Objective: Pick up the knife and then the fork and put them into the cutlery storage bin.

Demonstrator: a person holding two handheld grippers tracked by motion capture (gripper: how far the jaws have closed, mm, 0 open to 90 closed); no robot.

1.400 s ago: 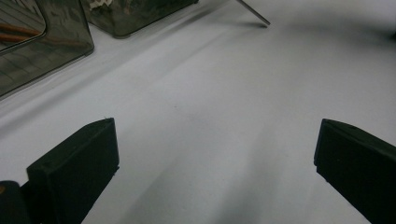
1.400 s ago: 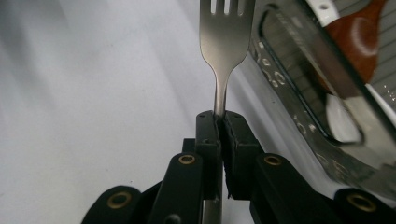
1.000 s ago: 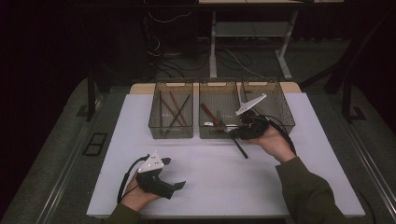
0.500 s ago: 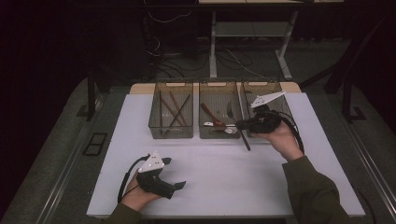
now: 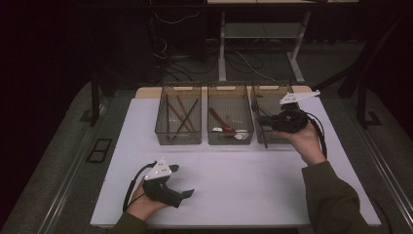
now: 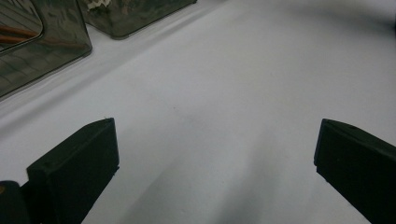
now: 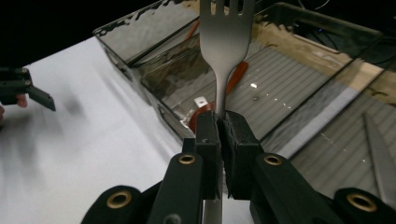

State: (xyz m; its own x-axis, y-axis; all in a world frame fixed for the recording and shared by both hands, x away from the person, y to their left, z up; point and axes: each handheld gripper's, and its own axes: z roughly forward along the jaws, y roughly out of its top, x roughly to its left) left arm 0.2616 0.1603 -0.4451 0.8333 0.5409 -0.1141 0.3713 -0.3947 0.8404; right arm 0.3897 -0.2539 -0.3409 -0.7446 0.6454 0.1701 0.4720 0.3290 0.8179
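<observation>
Silver metal fork (image 7: 226, 42): clamped by its neck in right gripper (image 7: 222, 122), held over smoked-plastic middle bin (image 5: 230, 113). Left gripper (image 5: 182, 190): gaped empty on white table (image 5: 253, 180). Risk judged: fork pivoting in narrow grip, striking bin wall

Silver fork (image 7: 225, 42), tines up, handle pinched, above smoky bins (image 7: 299, 79)

Dim lab or test room, white counter (image 5: 234, 190) with three clear bins (image 5: 230, 116) in a row, loose cables (image 5: 243, 58) on dark floor, metal stand legs (image 5: 292, 53) behind
</observation>
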